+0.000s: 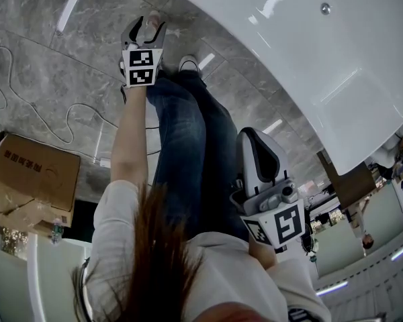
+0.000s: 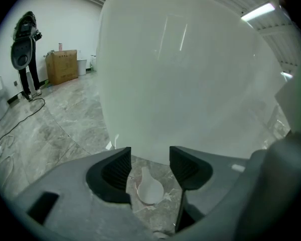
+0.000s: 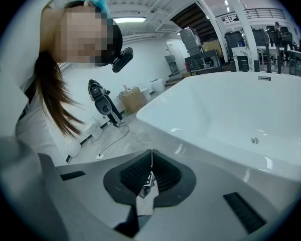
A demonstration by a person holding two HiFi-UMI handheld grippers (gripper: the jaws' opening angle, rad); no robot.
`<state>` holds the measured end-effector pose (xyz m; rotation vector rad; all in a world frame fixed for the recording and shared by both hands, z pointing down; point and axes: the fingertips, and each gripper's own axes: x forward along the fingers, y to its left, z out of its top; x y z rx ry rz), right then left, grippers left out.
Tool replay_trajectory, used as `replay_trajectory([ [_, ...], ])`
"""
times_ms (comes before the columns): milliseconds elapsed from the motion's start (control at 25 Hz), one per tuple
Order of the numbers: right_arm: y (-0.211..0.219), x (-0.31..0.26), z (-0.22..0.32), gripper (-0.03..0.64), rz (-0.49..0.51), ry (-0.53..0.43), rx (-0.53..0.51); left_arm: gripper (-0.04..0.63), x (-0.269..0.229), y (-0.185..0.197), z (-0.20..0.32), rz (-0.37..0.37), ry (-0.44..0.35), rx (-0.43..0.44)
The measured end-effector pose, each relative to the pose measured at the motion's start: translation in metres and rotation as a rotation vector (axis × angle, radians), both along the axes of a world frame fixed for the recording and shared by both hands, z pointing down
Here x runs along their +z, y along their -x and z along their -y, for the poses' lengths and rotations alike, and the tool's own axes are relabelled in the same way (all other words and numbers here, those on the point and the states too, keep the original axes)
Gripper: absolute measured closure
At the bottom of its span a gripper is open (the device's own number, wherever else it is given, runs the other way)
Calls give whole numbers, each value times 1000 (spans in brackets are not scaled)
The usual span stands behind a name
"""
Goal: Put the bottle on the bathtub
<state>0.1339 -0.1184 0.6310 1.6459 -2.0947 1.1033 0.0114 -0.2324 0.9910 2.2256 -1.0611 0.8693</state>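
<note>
Tongs first: the left tongs (image 2: 149, 155) stand wide apart, ribbed pads clear of everything, gripping nothing. Straight down through that gap lies the bottle (image 2: 150, 187), a pale pear-shaped form on the grey marble floor (image 2: 65, 129), below the tongs and touching neither pad. Its narrow end points toward the bathtub (image 2: 190, 79), whose smooth white outer wall rises just ahead of the left tongs and fills most of their view. So the bottle is down on the floor by the foot of the tub, not up on it.

Over to the right tongs (image 3: 151, 153): clenched, the two dark pads pressed together with only a thin seam between them, holding nothing that I can make out. They sit tucked in close to the person's body, the bathtub's glossy rim right ahead of them and the basin opening beyond.

From the head view, the left tongs reach out at arm's length over the floor, past the person's jeans (image 1: 188, 133) and a white-toed shoe (image 1: 188, 63). Well off to their left a cardboard box (image 1: 33, 173) sits on the floor, and a thin cable (image 1: 27, 89) snakes across the marble.
</note>
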Motion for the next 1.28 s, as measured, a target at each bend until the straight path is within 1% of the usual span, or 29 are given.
replay_trajectory([
  [40, 0, -4, 0, 603, 2, 0, -2, 360, -8, 1, 1, 0, -11, -7],
  [120, 1, -14, -1, 603, 5, -1, -2, 392, -24, 3, 3, -1, -32, -14],
  [440, 7, -55, -10, 603, 28, -3, -11, 453, -88, 3, 10, -36, -89, -41],
  [560, 11, -69, -10, 603, 40, -13, -12, 498, -110, 3, 12, -45, -105, -50],
  [640, 14, -78, -10, 603, 48, -20, -16, 517, -124, 4, 13, -50, -113, -57],
  [840, 20, -94, -7, 603, 66, -40, -29, 545, -155, 4, 20, -66, -135, -63],
  [1040, 25, -105, -2, 603, 63, -63, -50, 572, -175, 7, 27, -83, -154, -75],
  [1280, 24, -116, -3, 603, 50, -80, -73, 580, -202, 9, 31, -111, -193, -102],
])
